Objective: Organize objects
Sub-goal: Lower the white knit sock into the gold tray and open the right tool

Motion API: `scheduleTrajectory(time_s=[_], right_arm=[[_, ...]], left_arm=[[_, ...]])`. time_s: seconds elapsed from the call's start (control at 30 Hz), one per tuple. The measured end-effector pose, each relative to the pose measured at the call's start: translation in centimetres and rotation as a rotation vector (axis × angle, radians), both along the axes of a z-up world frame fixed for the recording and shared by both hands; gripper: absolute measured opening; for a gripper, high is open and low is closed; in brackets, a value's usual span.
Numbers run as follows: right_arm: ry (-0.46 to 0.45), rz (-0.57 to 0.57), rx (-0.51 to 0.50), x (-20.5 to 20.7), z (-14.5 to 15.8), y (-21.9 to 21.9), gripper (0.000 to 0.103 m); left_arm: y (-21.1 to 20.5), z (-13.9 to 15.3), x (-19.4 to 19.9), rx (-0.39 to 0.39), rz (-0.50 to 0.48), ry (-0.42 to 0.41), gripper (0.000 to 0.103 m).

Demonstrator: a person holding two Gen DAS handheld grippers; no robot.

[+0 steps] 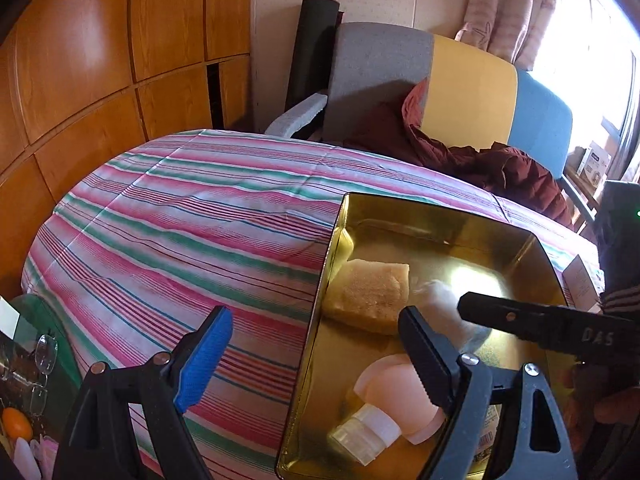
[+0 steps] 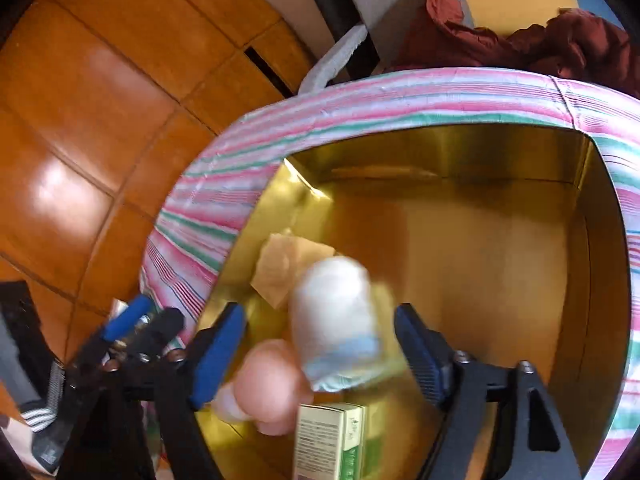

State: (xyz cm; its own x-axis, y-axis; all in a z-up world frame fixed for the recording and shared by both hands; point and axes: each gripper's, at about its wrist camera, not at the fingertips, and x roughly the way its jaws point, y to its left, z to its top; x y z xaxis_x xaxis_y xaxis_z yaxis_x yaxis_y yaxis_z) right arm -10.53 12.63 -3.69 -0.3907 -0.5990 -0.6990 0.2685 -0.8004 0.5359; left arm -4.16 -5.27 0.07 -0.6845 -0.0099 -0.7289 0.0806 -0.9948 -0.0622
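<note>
An open gold tin [image 1: 440, 216] [image 2: 440, 148] stands on the striped cloth. Inside it lie a yellow sponge [image 1: 368, 292] [image 2: 280, 268], a pink round piece [image 1: 396, 392] [image 2: 268, 384], a small clear bottle with a white cap [image 1: 368, 432] and a green-and-white carton [image 2: 332, 440]. A blurred white roll [image 2: 336, 320] [image 1: 440, 304] sits between the spread fingers of my right gripper [image 2: 320, 354], with a gap on each side and neither pad pressing it. My left gripper [image 1: 316, 360] is open and empty, straddling the tin's left wall.
The striped cloth [image 1: 180, 240] covers a rounded table. Behind it are a grey, yellow and blue chair [image 1: 472, 80] with a maroon jacket [image 1: 500, 164], and wooden panelling [image 1: 100, 60]. Glasses [image 1: 44, 360] and an orange [image 1: 16, 424] lie low on the left.
</note>
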Motion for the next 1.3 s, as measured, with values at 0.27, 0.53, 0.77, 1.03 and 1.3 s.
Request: scheduleTrajectory(time_s=[0.27,0.53,0.77,1.03,1.3], right_arm=[[0.09,-0.012,0.042,1.9,2.0,1.7,0.079],[0.181,-0.015,0.119,4.3,4.2,3.8,0.079],[0.265,-0.061,0.182,7.0,5.9,7.0,0.095],[0.3,-0.207,0.369,9.7,6.3,13.7,0.103],[0.143,-0.432,0.403,11.6,4.0,25.8,0.099]], left_arm=[[0.6,-0.3,0.0,0.009,-0.018,-0.004,0.086],[2.6,-0.6,0.3,0.003,-0.074,-0.018,0.086],[5.1,-0.5,1.0,0.006,-0.154,-0.025,0.086],[8.6,-0.1,2.3,0.009,-0.246,-0.027,0.086],[13.4,0.2,4.1,0.005,-0.377,-0.037,0.086]])
